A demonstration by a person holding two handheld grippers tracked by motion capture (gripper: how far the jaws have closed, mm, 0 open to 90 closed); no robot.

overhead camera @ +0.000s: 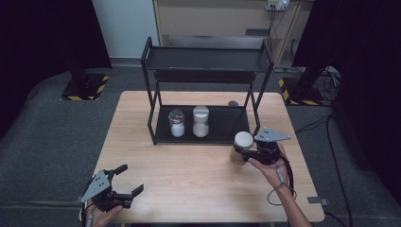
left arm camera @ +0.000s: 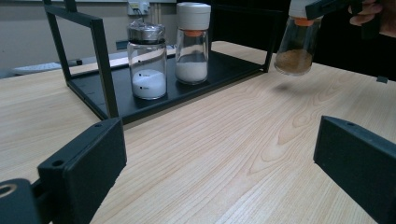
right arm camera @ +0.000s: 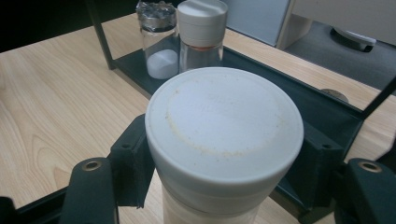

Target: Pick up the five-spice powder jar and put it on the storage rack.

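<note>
My right gripper (overhead camera: pixel 246 153) is shut on a glass spice jar (overhead camera: pixel 241 146) with a white lid and brown powder, held clear of the table just right of the rack's front corner. From the left gripper view the same spice jar (left arm camera: pixel 296 44) hangs above its shadow. In the right gripper view its white lid (right arm camera: pixel 224 121) sits between both jaws. On the black rack's lower shelf (overhead camera: pixel 227 125) stand a short silver-lidded jar (overhead camera: pixel 177 123) and a tall white-lidded jar (overhead camera: pixel 200 121), both with white powder. My left gripper (overhead camera: pixel 130 182) rests open at the near left edge, nothing between its jaws.
The two-tier black rack (overhead camera: pixel 206 61) stands at the table's far middle, its top shelf bare. A small dark round object (overhead camera: pixel 232 103) lies behind the rack. Bare wood (overhead camera: pixel 189 170) stretches between the two grippers. Black stands with hazard stripes flank the table on the floor.
</note>
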